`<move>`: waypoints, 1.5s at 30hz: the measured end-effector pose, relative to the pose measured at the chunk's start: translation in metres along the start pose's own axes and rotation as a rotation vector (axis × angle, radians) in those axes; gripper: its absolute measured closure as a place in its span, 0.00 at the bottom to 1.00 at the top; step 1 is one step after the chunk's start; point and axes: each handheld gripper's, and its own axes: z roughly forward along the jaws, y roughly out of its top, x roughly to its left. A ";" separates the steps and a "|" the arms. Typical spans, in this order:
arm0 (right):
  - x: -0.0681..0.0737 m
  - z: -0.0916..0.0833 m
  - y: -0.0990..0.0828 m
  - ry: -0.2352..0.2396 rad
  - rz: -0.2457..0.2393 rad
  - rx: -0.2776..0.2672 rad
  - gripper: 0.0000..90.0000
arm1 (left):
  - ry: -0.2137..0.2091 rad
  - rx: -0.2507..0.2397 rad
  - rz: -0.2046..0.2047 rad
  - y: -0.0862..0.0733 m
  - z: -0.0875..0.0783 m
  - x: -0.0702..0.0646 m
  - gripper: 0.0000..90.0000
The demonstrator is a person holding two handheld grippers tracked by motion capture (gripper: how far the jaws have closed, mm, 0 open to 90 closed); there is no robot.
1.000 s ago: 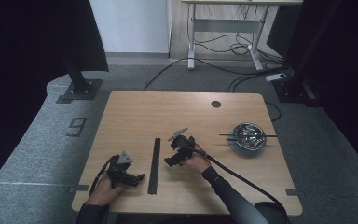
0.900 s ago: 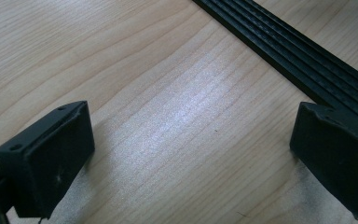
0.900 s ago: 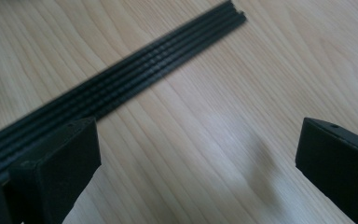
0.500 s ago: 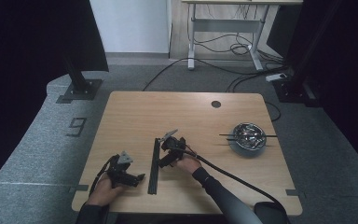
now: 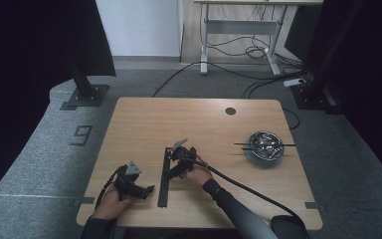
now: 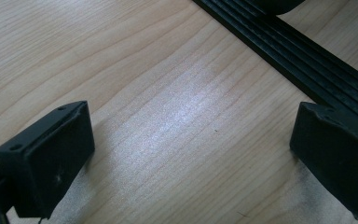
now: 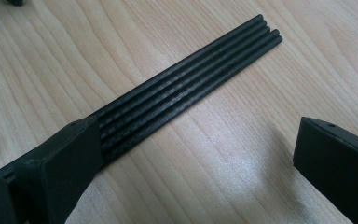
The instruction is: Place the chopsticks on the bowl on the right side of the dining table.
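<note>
Right tool (image 5: 171, 172) and left tool (image 5: 146, 189), both spread, flanking ribbed black strip (image 5: 164, 177) near table's (image 5: 144, 114) front edge.

The left hand (image 5: 110, 204) comes in at the bottom, near the table's front edge, and holds the left gripper (image 5: 146, 190) low over the wood, pointing to the person's right. Its jaws stand wide apart in the left gripper view. The right forearm (image 5: 238, 211), in a dark sleeve, reaches in from the lower right; the right hand (image 5: 197, 175) holds the right gripper (image 5: 171, 169) farther forward, aimed left and down. Its jaws are also spread wide, with nothing between them.
</note>
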 end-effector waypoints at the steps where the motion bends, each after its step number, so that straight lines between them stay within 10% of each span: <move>1: 0.000 0.000 0.000 0.002 0.005 -0.002 0.01 | 0.000 0.000 0.000 0.000 0.000 0.000 0.00; 45: -0.027 -0.004 -0.010 -0.086 0.053 0.028 0.00 | 0.001 -0.001 -0.003 0.000 0.000 0.000 0.00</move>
